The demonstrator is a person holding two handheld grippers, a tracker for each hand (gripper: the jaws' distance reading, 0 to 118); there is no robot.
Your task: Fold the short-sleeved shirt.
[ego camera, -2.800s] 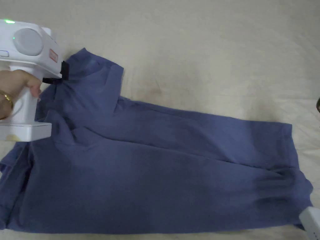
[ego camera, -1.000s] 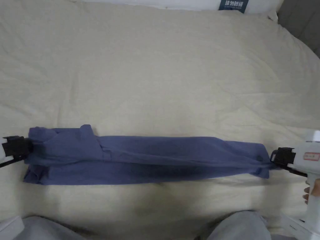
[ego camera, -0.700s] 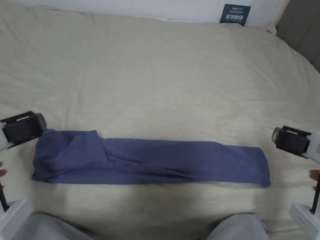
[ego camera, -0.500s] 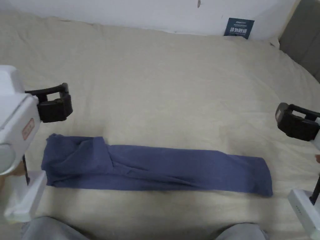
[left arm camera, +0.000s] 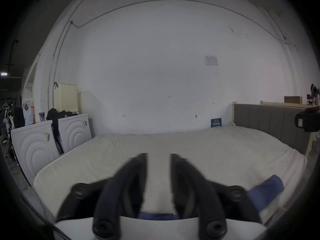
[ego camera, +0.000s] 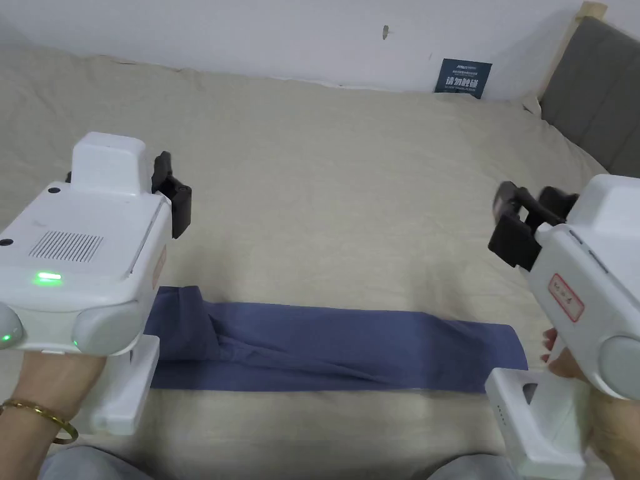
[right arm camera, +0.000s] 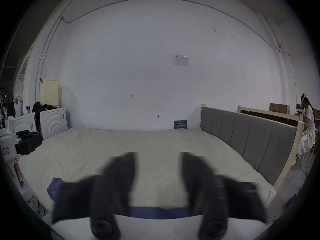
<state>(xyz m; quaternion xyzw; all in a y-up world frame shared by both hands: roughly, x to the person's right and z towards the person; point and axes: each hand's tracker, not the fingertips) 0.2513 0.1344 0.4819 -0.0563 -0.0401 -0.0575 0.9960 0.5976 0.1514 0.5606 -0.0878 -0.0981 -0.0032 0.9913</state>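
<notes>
Shirt (ego camera: 350, 344) lies in a long narrow strip across the lower frame on the bed (ego camera: 350, 187); soft, light cloth, likely to sag. Left hand-held gripper (ego camera: 172, 194) and right hand-held gripper (ego camera: 515, 228) both gape empty; I would pinch the strip's end corners.

A wide bed (ego camera: 350, 187) under a cream, lightly creased cover stands against a plain white wall (right arm camera: 138, 70). A grey padded headboard (right arm camera: 251, 139) in a pale wooden frame runs along its right side. A small dark blue sign (ego camera: 462, 77) leans at the wall's foot. Two white washing machines (left arm camera: 52, 139) stand left of the bed, with dark clothes piled on top. A paper sheet (right arm camera: 181, 60) hangs on the wall.
</notes>
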